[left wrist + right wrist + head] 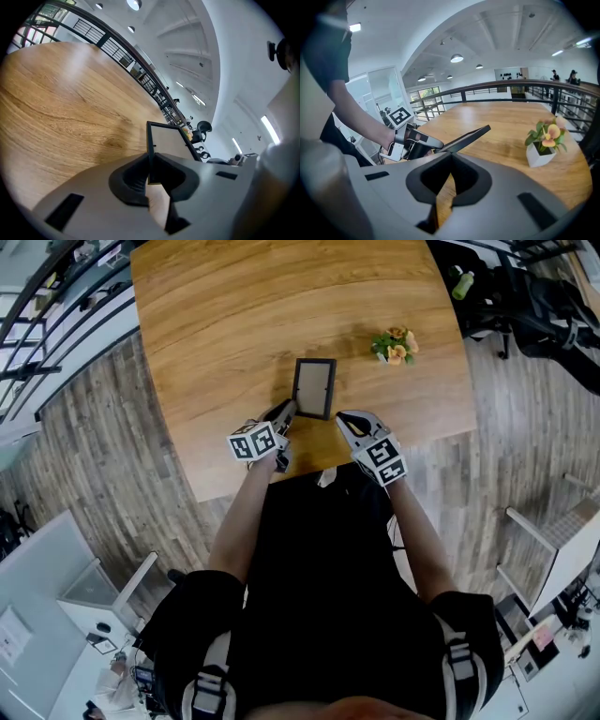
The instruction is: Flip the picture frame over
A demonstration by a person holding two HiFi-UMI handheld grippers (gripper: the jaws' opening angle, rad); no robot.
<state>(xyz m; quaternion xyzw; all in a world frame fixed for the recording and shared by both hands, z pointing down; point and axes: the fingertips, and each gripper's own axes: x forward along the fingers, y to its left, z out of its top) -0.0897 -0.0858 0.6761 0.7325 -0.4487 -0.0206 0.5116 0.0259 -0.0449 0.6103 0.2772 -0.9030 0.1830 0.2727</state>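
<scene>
Picture frame (313, 387) aslant in left gripper (289, 411)

A wooden table (234, 324) spreads ahead of the fingers (349, 423), standing on a grey plank floor (94, 427). Far beyond them a black railing (511, 86) runs past the table's edge under a white ceiling (497, 33) (round lamps (457, 58) lit), and a black chair (553, 306) sits off to their right.

1. Lighting: bright and even, from round ceiling lamps (457, 58) and strip lights overhead.
2. Glare: pale sheen across the wooden table (70, 61).
3. Shadows: soft, faint.
4. Distortion: strong fisheye curvature and dark corners in the 2 gripper views.
5. Focus: nearest foreground soft.
</scene>
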